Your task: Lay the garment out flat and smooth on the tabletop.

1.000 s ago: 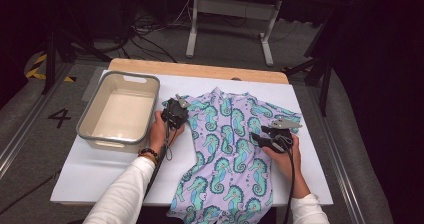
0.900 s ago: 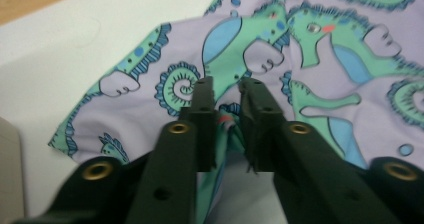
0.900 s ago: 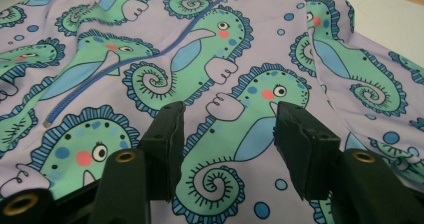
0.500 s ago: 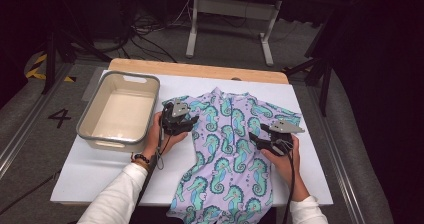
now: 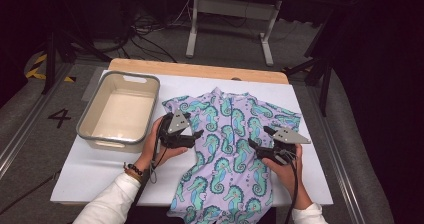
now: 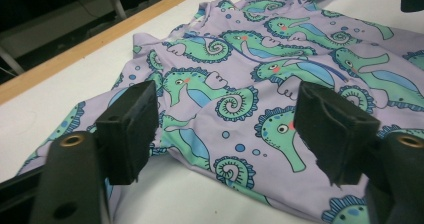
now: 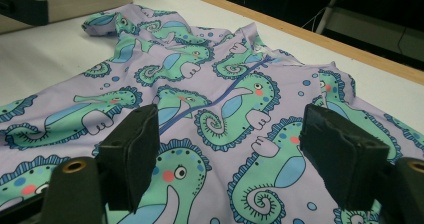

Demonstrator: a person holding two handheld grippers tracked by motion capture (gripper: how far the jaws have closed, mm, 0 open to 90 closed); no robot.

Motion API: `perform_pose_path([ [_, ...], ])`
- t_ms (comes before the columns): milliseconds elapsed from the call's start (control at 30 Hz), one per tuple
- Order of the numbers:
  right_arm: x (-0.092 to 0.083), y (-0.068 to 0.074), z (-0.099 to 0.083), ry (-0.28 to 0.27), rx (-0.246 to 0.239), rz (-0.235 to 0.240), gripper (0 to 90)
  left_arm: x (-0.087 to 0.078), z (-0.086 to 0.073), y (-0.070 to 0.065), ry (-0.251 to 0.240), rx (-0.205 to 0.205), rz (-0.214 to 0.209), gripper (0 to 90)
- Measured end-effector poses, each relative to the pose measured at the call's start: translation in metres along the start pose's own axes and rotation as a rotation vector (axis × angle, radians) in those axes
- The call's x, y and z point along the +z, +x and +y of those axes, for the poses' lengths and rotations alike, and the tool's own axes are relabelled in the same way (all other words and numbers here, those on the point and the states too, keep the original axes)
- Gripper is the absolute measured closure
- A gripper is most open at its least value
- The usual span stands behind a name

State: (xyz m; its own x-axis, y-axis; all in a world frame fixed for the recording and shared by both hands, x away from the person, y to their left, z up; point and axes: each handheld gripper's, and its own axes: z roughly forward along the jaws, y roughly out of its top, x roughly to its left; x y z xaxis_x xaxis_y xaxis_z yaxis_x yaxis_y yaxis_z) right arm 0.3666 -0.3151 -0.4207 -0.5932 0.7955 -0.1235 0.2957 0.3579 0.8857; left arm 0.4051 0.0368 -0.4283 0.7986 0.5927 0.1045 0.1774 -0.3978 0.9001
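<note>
Lilac short-sleeved swimsuit with green seahorse print (image 5: 227,149) lies flat on white board (image 5: 100,169), between both grippers. Left gripper (image 6: 225,134) and right gripper (image 7: 230,156): jaws wide, just been opening, nothing clamped. Floor marking "4" (image 5: 59,117) beyond left gripper. Swimsuit's lower hem cut off.

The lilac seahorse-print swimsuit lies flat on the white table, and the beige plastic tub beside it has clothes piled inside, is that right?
Not quite. The high view shows the beige plastic tub empty. The lilac seahorse-print swimsuit does lie flat on the white table, beside the tub.
</note>
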Motion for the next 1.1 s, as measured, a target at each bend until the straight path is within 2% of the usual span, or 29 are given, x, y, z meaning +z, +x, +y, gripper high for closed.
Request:
perform_pose_path([
  [100, -0.004, 0.004, -0.001, -0.019, -0.009, 0.009, 21.1, -0.009, -0.001, -0.005, -0.029, 0.007, -0.02, 23.2],
  [133, -0.006, 0.005, -0.001, -0.025, -0.015, 0.011, 19.9, -0.011, -0.001, -0.006, -0.03, 0.022, -0.028, 21.7],
  [200, -0.009, 0.007, -0.001, -0.037, -0.012, 0.017, 18.4, -0.014, -0.004, -0.01, -0.027, 0.066, -0.01, 20.2],
  [233, -0.011, 0.008, -0.001, -0.049, -0.012, 0.017, 16.5, -0.015, -0.005, -0.011, -0.024, 0.073, -0.016, 18.7],
  [300, -0.015, 0.009, -0.001, -0.06, -0.015, 0.016, 14.0, -0.019, -0.009, -0.013, -0.021, 0.066, -0.037, 16.1],
  [367, -0.018, 0.012, -0.001, -0.067, -0.019, 0.008, 11.4, -0.023, -0.011, -0.017, -0.02, 0.09, -0.037, 15.2],
  [467, -0.024, 0.016, -0.003, -0.075, -0.043, 0.006, 12.8, -0.031, -0.015, -0.022, -0.025, 0.082, -0.066, 13.5],
  [567, -0.028, 0.018, -0.005, -0.078, -0.048, 0.01, 12.4, -0.039, -0.018, -0.027, -0.024, 0.103, -0.064, 12.4],
  [733, -0.037, 0.023, -0.011, -0.085, -0.066, 0.004, 11.3, -0.053, -0.024, -0.031, -0.051, 0.085, -0.092, 11.0],
  [933, -0.045, 0.029, -0.018, -0.08, -0.088, 0.002, 11.5, -0.063, -0.037, -0.035, -0.03, 0.08, -0.096, 10.4],
  [1033, -0.047, 0.031, -0.022, -0.073, -0.106, -0.001, 11.6, -0.067, -0.044, -0.034, -0.02, 0.063, -0.094, 10.0],
  [1100, -0.048, 0.032, -0.024, -0.066, -0.11, 0.002, 11.6, -0.071, -0.049, -0.033, -0.024, 0.036, -0.105, 10.1],
])
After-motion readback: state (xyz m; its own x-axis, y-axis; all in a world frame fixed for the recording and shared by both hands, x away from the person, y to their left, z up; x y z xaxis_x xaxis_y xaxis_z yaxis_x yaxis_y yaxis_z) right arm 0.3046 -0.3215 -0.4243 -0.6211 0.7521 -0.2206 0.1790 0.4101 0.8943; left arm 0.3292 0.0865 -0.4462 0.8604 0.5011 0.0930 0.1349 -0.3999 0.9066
